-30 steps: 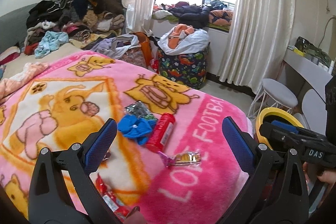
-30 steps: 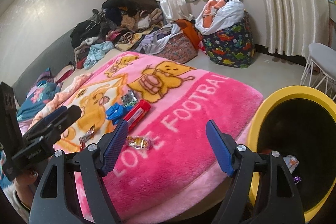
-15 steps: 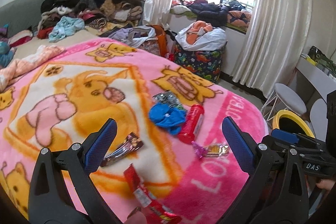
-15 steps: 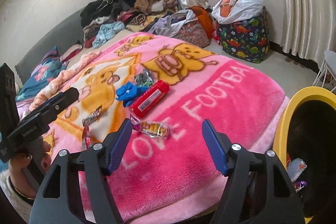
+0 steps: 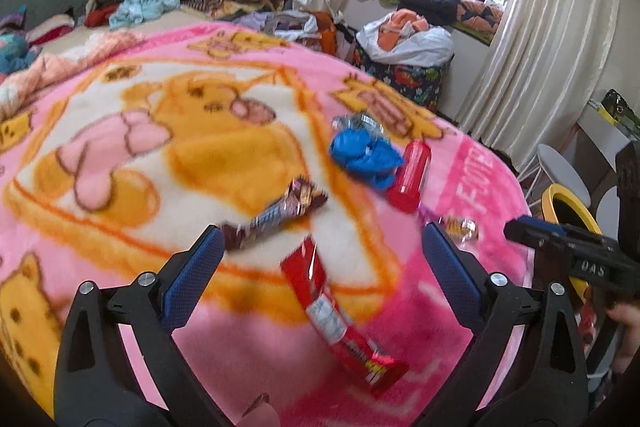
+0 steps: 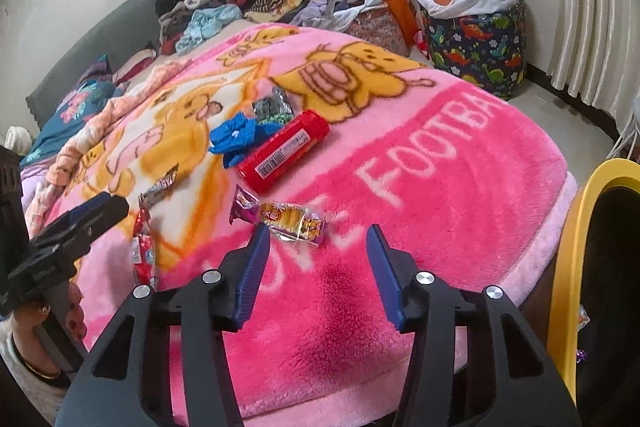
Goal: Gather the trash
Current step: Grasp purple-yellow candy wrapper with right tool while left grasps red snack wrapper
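We are both tools low over the pink blanket (image 6: 440, 163) on the bed now, nearer the litter than a second ago. Our right tool (image 6: 318, 259) has just been narrowing its jaws – nothing sits between them yet; the purple biscuit packet (image 6: 288, 221) lies just past the left pad, near the blanket's front edge. Our left tool (image 5: 320, 267) stands wide open and empty, with the long red wrapper (image 5: 340, 323) lying between its fingers on the blanket and the brown bar wrapper (image 5: 280, 213) just beyond. Further in lie the red tube (image 6: 284, 157) and blue glove (image 6: 234, 137), touching. The yellow bin (image 6: 576, 267) waits off the bed's right corner. We judge two pickups are close – one packet for each tool.
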`<state>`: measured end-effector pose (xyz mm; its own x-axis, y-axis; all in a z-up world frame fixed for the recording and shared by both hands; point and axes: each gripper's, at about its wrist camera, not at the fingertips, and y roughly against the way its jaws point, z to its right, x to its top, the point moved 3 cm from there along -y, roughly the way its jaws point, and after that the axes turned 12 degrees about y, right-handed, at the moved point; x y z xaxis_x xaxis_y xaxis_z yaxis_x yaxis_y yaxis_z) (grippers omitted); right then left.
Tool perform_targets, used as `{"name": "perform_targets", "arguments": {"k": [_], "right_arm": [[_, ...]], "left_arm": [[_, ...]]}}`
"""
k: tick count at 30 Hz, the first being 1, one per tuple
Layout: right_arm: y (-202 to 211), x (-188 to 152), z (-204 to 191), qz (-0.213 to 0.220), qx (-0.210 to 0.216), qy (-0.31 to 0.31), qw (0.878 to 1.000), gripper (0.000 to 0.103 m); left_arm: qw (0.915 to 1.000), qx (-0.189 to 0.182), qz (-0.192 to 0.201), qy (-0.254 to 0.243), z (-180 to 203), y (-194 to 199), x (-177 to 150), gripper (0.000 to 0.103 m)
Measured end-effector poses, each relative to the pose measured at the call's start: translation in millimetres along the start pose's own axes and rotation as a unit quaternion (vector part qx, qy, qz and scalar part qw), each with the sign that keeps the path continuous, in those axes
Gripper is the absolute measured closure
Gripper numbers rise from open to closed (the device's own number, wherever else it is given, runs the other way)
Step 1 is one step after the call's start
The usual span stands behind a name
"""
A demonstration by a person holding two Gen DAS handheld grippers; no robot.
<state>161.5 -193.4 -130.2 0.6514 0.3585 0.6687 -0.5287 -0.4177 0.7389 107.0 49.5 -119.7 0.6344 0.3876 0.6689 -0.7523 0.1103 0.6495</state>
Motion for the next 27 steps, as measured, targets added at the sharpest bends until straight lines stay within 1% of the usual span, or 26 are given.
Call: {"name": "perform_targets", "arguments": {"k": [3, 7, 9, 10, 14, 16, 20, 21, 22, 23, 25, 26, 27], "right_arm": [[-7, -2, 1, -0.009, 0.001, 0.003, 1.000, 0.058], [-15, -4, 4, -0.017, 0.005, 0.001, 1.000, 0.059], [-22, -3, 5, -0.022, 0.008, 0.000, 1.000, 0.062], [-24, -2, 5, -0.025, 0.008, 0.001, 1.000, 0.062], [-35, 0, 7, -0.036, 0.011, 0.002, 0.999, 0.064], [-40, 2, 7, -0.039, 0.014, 0.002, 0.999, 0.064], [-50, 4, 8, -0.047, 0.023, 0.002, 0.999, 0.064], [-53, 4, 8, -0.049, 0.025, 0.001, 0.998, 0.065], [-55, 4, 8, -0.050, 0.027, 0.001, 0.998, 0.067], [-56, 4, 9, -0.051, 0.028, 0.000, 0.998, 0.070], [-56, 4, 9, -0.049, 0.033, -0.002, 0.998, 0.077], [-55, 3, 8, -0.047, 0.037, -0.002, 0.998, 0.086], [-54, 3, 7, -0.046, 0.040, -0.001, 0.998, 0.088]], "left_arm": [[0.9998, -0.003, -0.017, 0.006, -6, -3, -8, 0.019], [0.9984, -0.016, -0.047, 0.027, -13, -8, -20, 0.026], [0.9972, -0.020, -0.061, 0.038, -16, -12, -26, 0.030], [0.9968, -0.022, -0.064, 0.041, -15, -13, -28, 0.033], [0.9962, -0.024, -0.073, 0.040, -11, -16, -38, 0.037], [0.9960, -0.026, -0.079, 0.035, -7, -18, -43, 0.046], [0.9963, -0.018, -0.081, 0.023, -1, -20, -50, 0.054], [0.9963, -0.016, -0.081, 0.026, -3, -21, -50, 0.057], [0.9962, -0.014, -0.081, 0.028, -4, -21, -49, 0.062], [0.9962, -0.011, -0.080, 0.031, -6, -21, -49, 0.065], [0.9964, -0.004, -0.078, 0.032, -8, -21, -48, 0.074], [0.9966, 0.000, -0.076, 0.032, -8, -21, -48, 0.076], [0.9967, 0.003, -0.075, 0.031, -9, -21, -48, 0.078]]}}
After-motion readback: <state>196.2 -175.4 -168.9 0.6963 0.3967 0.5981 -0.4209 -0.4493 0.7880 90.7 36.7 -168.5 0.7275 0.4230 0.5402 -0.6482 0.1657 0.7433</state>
